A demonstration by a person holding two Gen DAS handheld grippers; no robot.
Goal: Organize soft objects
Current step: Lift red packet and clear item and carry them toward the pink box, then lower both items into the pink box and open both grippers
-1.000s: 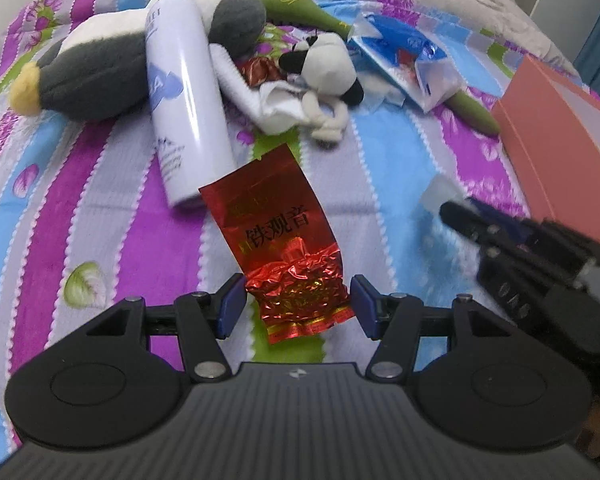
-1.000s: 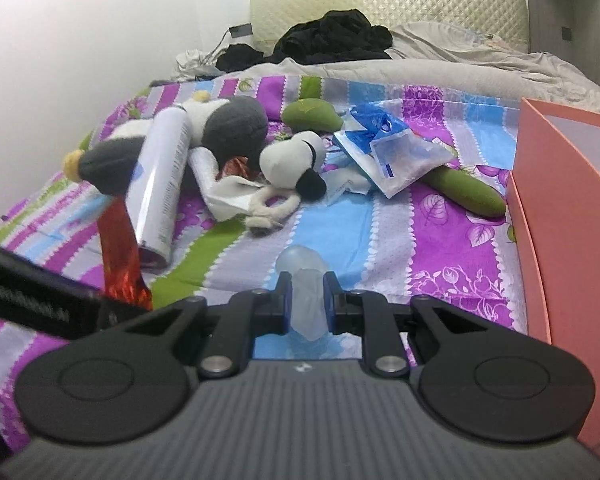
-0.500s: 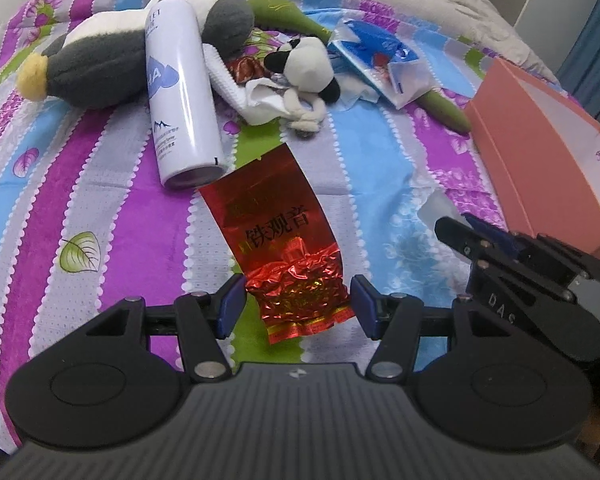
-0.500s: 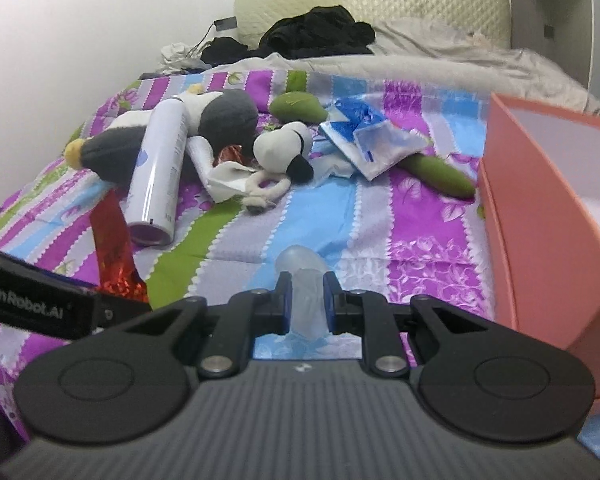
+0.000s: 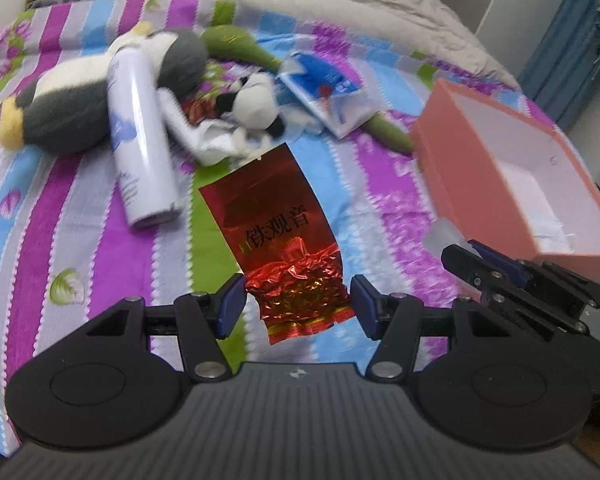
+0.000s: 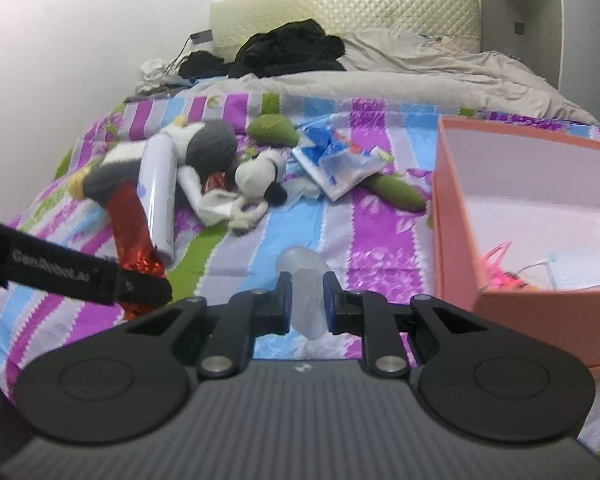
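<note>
My left gripper (image 5: 298, 304) is shut on a red foil tea packet (image 5: 278, 232) and holds it above the striped bed. The packet also shows in the right wrist view (image 6: 134, 236). My right gripper (image 6: 305, 304) is shut on a soft translucent object (image 6: 306, 292), held above the bed just left of the open pink box (image 6: 456, 232). The right gripper also shows in the left wrist view (image 5: 472, 262) beside the pink box (image 5: 460, 168). A grey and white plush (image 5: 72, 112), a small black and white plush (image 5: 256, 106) and a green plush (image 5: 236, 42) lie further back.
A white spray can (image 5: 140, 140), a crumpled white tube (image 5: 204, 136) and a blue and white plastic bag (image 5: 328, 92) lie among the plush toys. The box holds a pink item (image 6: 500, 268) and a blue mask (image 6: 576, 276). Dark clothes (image 6: 288, 48) lie near the headboard.
Both grippers have risen and drawn back from the pile with their loads. The pink box has come further into view on the right, its inside now showing.
</note>
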